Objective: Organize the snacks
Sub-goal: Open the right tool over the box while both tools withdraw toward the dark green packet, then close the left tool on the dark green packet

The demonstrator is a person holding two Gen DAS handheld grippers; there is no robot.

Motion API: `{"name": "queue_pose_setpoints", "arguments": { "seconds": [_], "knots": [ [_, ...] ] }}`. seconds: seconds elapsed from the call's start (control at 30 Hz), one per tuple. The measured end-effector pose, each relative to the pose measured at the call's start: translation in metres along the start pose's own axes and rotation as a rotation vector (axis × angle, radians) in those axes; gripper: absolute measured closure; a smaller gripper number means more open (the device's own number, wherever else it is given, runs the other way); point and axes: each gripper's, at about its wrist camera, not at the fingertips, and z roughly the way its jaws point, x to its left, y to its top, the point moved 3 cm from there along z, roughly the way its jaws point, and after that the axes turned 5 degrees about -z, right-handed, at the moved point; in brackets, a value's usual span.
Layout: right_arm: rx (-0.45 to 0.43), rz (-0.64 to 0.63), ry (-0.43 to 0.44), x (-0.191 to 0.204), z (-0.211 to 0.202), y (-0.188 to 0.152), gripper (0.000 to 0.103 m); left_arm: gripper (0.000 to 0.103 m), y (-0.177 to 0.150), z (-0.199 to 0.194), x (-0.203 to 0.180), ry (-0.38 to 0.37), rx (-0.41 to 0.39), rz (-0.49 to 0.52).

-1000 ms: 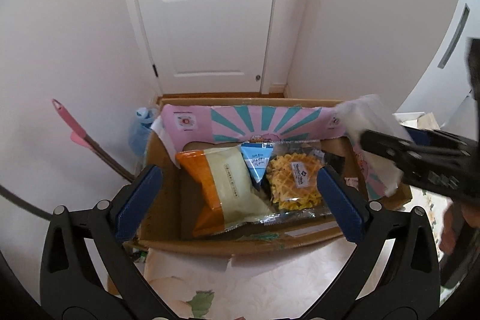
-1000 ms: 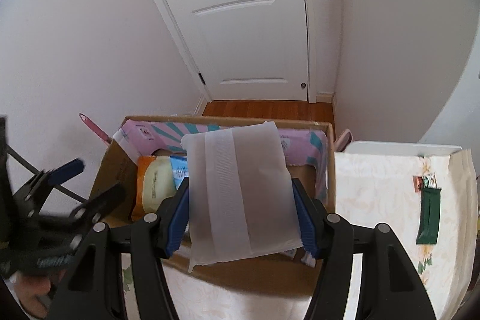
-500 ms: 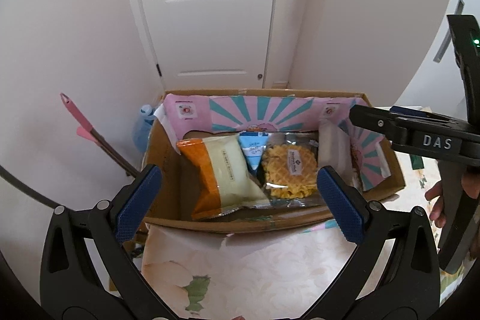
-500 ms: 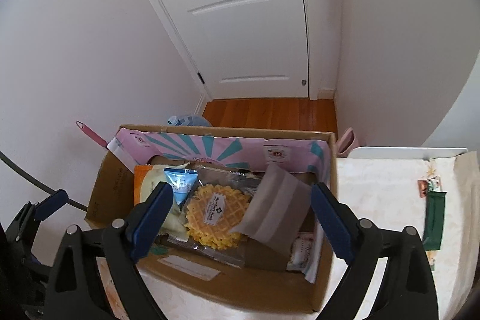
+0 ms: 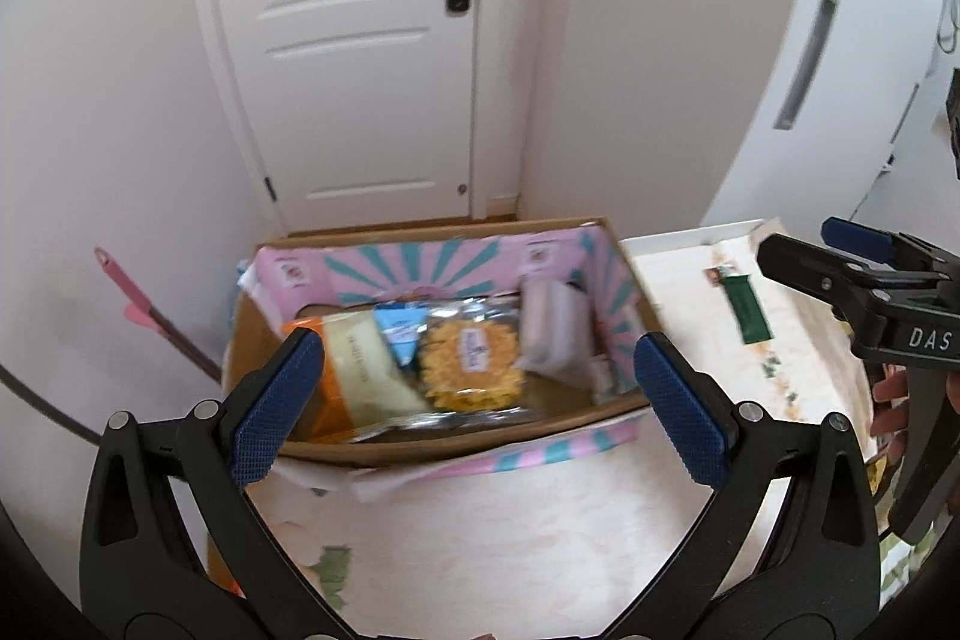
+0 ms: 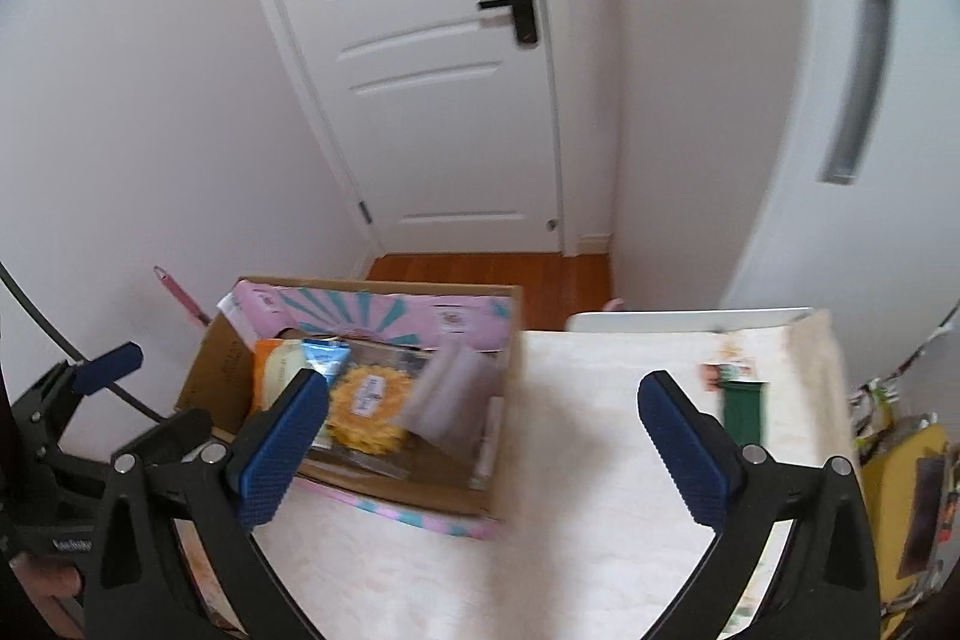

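Placement step done: right gripper (image 6: 483,454) jaws just opened wide, empty, pale packet (image 6: 447,397) inside box (image 6: 507,382) at 11 o'clock; next, green bar (image 6: 744,409) at 1 o'clock on bench (image 6: 576,430).

Both views are smeared by motion blur, so the print on the waffle pack (image 5: 471,361) and on the blue packet (image 5: 401,334) cannot be read. The left finger (image 5: 273,403) of the left hand-held gripper (image 5: 474,406) covers part of the orange bag (image 5: 327,388). The white packet (image 6: 447,394) beyond the right hand-held gripper (image 6: 486,445) is a pale blur, its contents unclear. The box (image 6: 384,484) hides its own floor on the near side. A green packet (image 6: 744,415) lies partly behind that gripper's right finger. The yellow thing (image 6: 900,490) at far right is cut by the lens rim. The bench (image 5: 540,538) runs off the bottom edge.
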Motion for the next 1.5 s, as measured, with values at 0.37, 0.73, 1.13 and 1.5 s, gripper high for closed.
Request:
{"name": "queue_pose_setpoints", "arguments": {
  "seconds": [0.37, 0.73, 1.13, 1.5],
  "knots": [
    [-0.017, -0.044, -0.153, -0.095, -0.062, -0.026, 0.0, 0.0, 0.003, 0.005, -0.108, -0.062, -0.014, 0.021],
    [0.038, -0.025, -0.175, -0.187, -0.067, -0.057, 0.0, 0.0, 0.001, 0.055, -0.204, -0.105, 0.064, 0.036],
    [0.015, 0.097, -0.192, -0.236, -0.051, -0.072, 0.0, 0.0, -0.028, 0.156, -0.283, -0.178, 0.218, 0.076],
    [0.01, 0.132, -0.179, -0.261, -0.012, -0.088, 0.0, 0.016, -0.07, 0.238, -0.325, -0.093, 0.228, 0.13]
  ]
}}
